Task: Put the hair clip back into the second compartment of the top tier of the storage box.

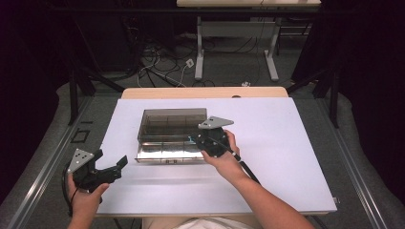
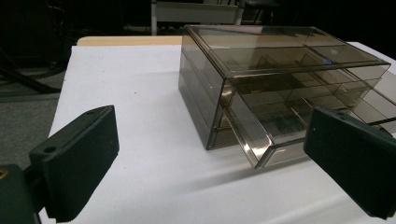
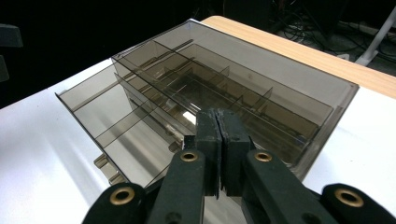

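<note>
A smoky see-through drawer box (image 1: pixel 172 123) stands on the white table (image 1: pixel 286 143), left of centre. Its lower drawer (image 1: pixel 162 153) is slid out toward me and shows divided compartments. My right gripper (image 1: pixel 197 138) is at the box's front right corner, over the drawer. In the right gripper view its jaws (image 3: pixel 217 116) are pressed together above the drawer (image 3: pixel 107 121) and box (image 3: pixel 261 79), with nothing visible between them. My left gripper (image 1: pixel 111 160) is held near the table's front left corner. It is open (image 2: pixel 210 135) and faces the box (image 2: pixel 280 51) and drawer (image 2: pixel 261 140) from a distance.
A wooden strip (image 1: pixel 205 92) runs along the table's far edge. Beyond it, cables (image 1: pixel 162 67) lie on the floor beneath another desk (image 1: pixel 248 4) with white legs. Dark stands flank the table on both sides. White table surface stretches to the right of the box.
</note>
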### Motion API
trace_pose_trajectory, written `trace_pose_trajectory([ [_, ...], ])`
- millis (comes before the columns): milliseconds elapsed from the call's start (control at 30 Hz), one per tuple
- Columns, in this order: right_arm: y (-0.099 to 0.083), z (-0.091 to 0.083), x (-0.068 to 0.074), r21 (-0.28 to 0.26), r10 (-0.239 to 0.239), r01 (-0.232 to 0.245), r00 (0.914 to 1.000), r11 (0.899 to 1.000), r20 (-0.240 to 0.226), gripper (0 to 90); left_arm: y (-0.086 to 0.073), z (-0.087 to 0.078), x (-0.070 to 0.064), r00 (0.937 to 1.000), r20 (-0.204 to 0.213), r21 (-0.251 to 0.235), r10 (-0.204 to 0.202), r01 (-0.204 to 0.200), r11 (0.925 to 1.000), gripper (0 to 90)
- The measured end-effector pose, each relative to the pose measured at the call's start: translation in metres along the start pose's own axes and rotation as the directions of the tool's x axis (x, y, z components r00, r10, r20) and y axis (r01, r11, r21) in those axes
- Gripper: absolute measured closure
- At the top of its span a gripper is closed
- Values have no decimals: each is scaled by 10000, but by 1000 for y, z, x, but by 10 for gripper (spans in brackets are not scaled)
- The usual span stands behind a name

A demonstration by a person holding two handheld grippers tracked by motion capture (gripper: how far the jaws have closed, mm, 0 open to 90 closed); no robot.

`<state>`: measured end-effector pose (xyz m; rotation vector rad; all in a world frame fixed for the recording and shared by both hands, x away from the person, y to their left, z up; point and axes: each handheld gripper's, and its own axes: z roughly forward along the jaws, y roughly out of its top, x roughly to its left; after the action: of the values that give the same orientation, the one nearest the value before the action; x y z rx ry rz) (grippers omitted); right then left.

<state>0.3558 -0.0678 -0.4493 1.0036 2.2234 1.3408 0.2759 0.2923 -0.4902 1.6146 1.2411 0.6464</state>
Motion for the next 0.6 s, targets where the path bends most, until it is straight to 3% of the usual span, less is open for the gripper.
trace_pose_trajectory([
  [600, -2, 24, 18, 400, -202, 217, 9991, 9990, -386, 888, 0, 0, 0, 10000, 20, -1, 10, -10, 10000, 32],
])
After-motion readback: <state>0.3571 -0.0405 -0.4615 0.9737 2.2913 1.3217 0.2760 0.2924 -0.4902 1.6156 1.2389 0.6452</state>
